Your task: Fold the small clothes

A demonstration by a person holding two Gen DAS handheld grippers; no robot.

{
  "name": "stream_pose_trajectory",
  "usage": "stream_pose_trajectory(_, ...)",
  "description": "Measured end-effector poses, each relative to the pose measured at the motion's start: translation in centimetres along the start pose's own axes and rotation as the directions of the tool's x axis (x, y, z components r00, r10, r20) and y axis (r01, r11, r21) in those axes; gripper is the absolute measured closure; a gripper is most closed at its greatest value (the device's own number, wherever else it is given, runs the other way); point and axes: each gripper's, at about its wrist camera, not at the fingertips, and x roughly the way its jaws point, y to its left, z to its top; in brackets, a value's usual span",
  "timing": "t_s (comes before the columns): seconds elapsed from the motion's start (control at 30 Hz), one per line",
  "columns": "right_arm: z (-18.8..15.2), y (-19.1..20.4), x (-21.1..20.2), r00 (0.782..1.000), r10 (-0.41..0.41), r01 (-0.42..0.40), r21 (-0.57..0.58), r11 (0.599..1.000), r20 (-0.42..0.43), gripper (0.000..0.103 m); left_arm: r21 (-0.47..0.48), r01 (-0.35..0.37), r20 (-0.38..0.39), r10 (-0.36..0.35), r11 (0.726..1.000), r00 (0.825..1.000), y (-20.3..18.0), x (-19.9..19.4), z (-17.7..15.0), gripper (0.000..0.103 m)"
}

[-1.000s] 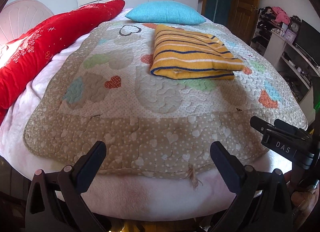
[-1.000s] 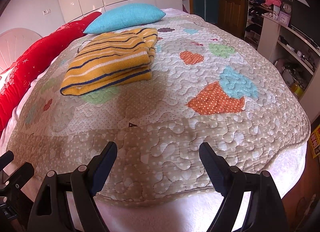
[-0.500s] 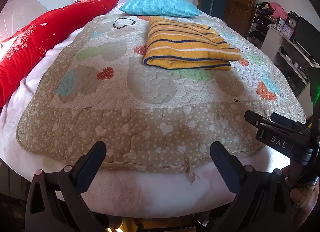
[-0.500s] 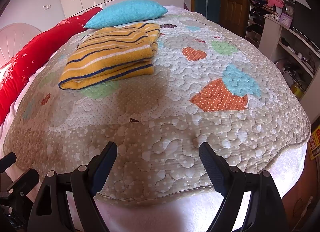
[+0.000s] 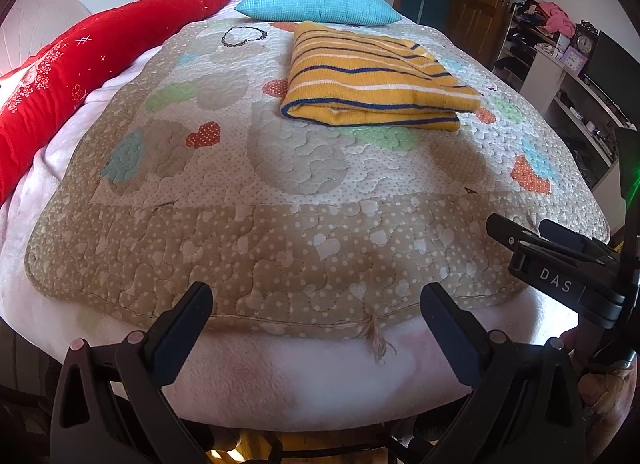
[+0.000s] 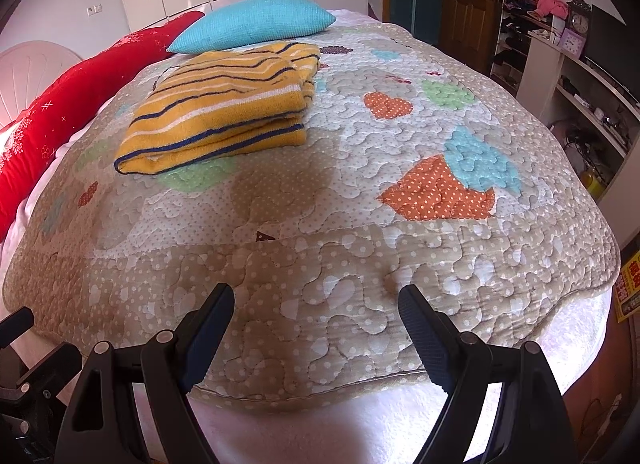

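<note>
The left gripper (image 5: 316, 300) is held with its jaws spread wide, nothing between them, above the near edge of the quilt (image 5: 304, 260). The right gripper (image 6: 316, 304) is likewise held wide apart and empty over the quilt's near border, touching nothing that can be seen. In the left wrist view the right gripper's body, lettered DAS, is seen at the right edge. The striped yellow garment (image 5: 372, 76) is laid folded flat on the far part of the quilt, well apart from both grippers, just near of the blue pillow (image 5: 320, 0). A long red cushion (image 5: 76, 68) is stretched along the left side.
</note>
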Motion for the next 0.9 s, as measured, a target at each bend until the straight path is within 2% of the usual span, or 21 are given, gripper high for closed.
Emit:
stream_pose_trajectory(0.2,-0.04,0.18,0.05,1.0,-0.004,0.004,-0.01,1.0,0.001,0.015,0.001,-0.016,0.004,0.016,1.0,1.0,0.06,0.08,-0.01,0.0)
stream_pose_trajectory(0.9,0.12,0.34,0.19,1.0,-0.006,0.006,-0.026,1.0,-0.001,0.015,-0.011,-0.001,-0.02,0.001,1.0,1.0,0.36,0.71,-0.11,0.0)
